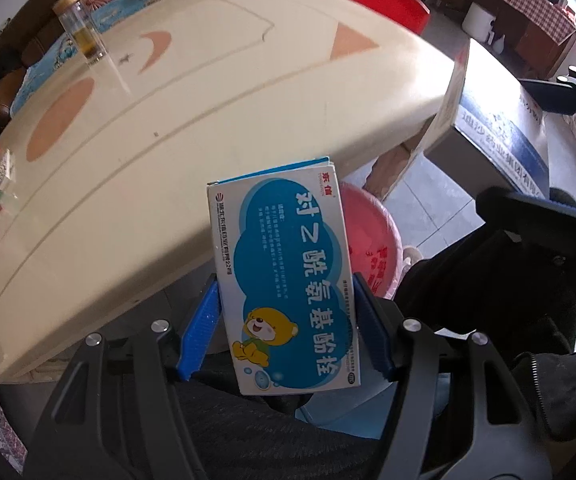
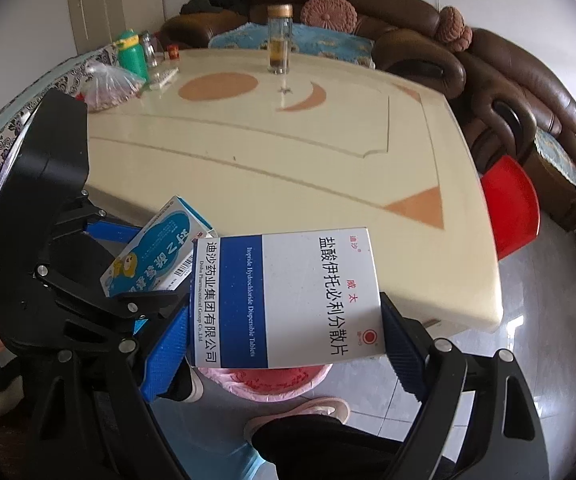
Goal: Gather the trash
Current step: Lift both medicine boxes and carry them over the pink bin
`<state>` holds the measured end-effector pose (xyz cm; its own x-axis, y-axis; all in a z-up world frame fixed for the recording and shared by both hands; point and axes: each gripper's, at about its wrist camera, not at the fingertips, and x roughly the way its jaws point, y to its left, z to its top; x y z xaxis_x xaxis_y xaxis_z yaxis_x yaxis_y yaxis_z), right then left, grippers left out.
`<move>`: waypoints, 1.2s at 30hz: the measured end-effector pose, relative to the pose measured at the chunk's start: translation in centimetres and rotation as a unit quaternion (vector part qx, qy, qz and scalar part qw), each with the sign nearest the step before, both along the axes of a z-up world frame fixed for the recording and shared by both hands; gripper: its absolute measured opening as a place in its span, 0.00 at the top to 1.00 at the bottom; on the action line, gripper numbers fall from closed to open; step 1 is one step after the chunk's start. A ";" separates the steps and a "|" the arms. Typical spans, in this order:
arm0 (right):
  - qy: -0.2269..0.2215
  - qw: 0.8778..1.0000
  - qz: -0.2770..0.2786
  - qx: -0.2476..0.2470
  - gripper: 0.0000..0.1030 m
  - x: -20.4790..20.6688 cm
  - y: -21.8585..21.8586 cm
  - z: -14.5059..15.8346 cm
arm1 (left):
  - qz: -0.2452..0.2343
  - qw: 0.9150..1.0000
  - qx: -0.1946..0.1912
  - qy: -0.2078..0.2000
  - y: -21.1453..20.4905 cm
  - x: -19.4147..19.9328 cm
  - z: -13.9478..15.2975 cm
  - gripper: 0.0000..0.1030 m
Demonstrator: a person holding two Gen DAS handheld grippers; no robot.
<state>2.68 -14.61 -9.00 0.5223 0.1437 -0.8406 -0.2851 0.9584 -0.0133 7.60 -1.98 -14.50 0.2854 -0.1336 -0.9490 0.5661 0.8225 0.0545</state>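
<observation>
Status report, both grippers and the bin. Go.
Left gripper shut on cartoon-bear box. Right gripper shut on blue-and-white box. Pink-lined bin directly below both boxes. Nothing in the way.

Left wrist view looks steeply down past the near edge of the cream tabletop [image 1: 216, 112], close over a pink bin [image 1: 371, 240]. Right wrist view sits just off the same edge, facing across it toward a brown sofa [image 2: 499, 68]. Both share the tabletop, glass bottle [image 1: 80, 28] and bin.
</observation>
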 end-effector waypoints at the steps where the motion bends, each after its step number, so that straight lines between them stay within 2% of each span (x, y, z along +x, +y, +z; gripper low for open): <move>1: 0.004 1.000 -0.001 -0.001 0.18 0.1 0.0 -0.4 | 0.000 1.000 0.002 0.004 0.0 0.1 -0.6 0.39; 5: 0.023 1.000 -0.005 -0.004 0.18 0.6 0.0 -2.7 | -0.001 1.000 0.016 0.012 -0.4 0.7 -2.6 0.38; 16: 0.066 0.998 -0.021 -0.009 0.18 1.9 -0.2 -9.0 | 0.004 0.999 0.014 0.040 -1.4 1.3 -8.1 0.39; 25: 0.111 0.993 -0.043 0.007 0.18 3.7 -1.1 -14.9 | 0.043 0.994 -0.011 0.102 -0.7 1.9 -13.3 0.39; 30: 0.148 0.988 -0.050 0.021 0.18 4.7 -1.3 -18.9 | 0.066 0.990 -0.004 0.128 -0.3 2.6 -15.9 0.39; 36: 0.169 0.984 -0.050 0.017 0.18 5.9 -1.7 -21.8 | 0.082 0.987 0.005 0.141 -0.4 3.5 -18.1 0.39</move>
